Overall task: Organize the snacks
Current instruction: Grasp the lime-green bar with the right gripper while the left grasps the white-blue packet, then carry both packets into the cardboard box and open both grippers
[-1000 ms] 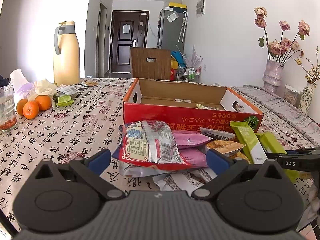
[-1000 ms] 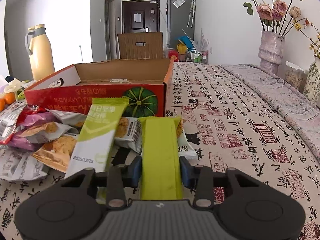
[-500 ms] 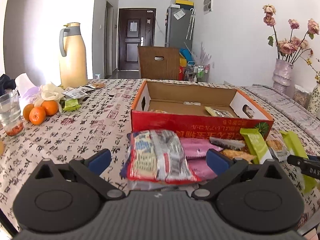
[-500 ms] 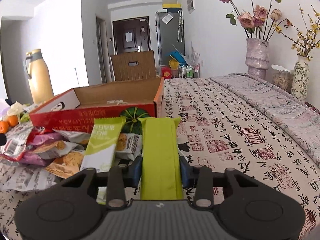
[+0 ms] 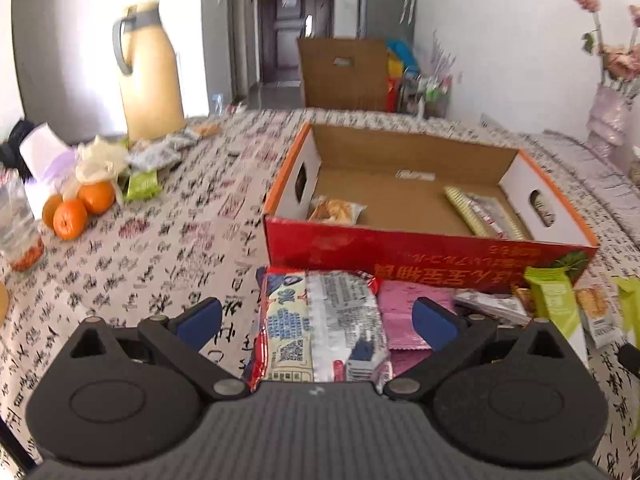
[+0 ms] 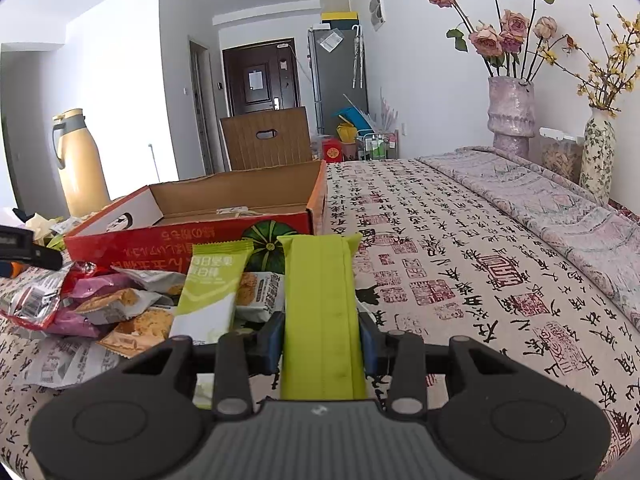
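Note:
An open red cardboard box [image 5: 424, 250] [image 6: 188, 236] stands on the patterned tablecloth, with a few snack packets inside: a biscuit packet [image 5: 336, 210] at its left and long bars [image 5: 486, 214] at its right. In front of it lies a heap of snacks. My left gripper [image 5: 316, 322] is open above a red and silver packet [image 5: 320, 324] and a pink packet [image 5: 404, 320], touching neither. My right gripper [image 6: 320, 338] is shut on a long yellow-green bar [image 6: 320, 300], held just above the heap's right end. A second green bar [image 6: 212, 284] lies beside it.
A cream thermos jug [image 5: 148, 76] stands at the back left. Oranges [image 5: 76, 210], a glass [image 5: 18, 224] and loose wrappers sit at the left. Vases with dried flowers [image 6: 512, 116] line the right wall. A chair back [image 6: 266, 144] is behind the table.
My left gripper has risen and tipped downward, so the box's inside now shows. The right gripper lifted slightly with the bar still in it.

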`<action>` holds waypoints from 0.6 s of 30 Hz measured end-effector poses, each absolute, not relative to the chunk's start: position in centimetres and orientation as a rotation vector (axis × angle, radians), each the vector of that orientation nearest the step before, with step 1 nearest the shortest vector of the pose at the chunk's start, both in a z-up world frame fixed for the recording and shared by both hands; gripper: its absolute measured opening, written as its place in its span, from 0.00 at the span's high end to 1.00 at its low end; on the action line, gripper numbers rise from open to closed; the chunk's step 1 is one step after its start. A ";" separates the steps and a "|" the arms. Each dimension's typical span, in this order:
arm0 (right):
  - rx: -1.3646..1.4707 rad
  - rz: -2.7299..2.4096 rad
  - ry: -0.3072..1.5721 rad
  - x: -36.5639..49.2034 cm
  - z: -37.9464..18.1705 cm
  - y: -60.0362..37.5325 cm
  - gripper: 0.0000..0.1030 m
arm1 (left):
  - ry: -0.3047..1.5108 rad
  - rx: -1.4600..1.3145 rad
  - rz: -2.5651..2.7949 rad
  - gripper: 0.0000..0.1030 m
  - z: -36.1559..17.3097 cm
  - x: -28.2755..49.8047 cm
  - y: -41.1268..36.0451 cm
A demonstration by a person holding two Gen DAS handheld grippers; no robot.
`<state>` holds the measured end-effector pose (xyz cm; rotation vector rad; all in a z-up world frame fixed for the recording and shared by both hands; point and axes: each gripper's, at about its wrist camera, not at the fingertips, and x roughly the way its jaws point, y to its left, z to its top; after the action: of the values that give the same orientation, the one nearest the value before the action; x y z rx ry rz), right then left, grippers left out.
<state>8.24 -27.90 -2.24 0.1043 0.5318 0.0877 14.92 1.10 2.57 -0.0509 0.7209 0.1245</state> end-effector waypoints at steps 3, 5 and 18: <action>0.107 0.088 0.534 8.3 -2.3 -27.9 0.64 | 0.766 -0.061 0.144 0.03 1.8 16.0 1.4; 0.110 0.088 0.536 8.3 -2.3 -27.8 0.64 | 0.792 -0.065 0.143 0.16 1.3 16.3 1.6; 0.114 0.093 0.542 8.3 -2.4 -27.8 0.64 | 0.778 -0.171 0.105 0.43 0.2 14.8 4.2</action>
<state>8.34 -27.77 -2.42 0.1140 0.5417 0.0931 14.77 4.23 0.24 -0.1709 0.7783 0.1051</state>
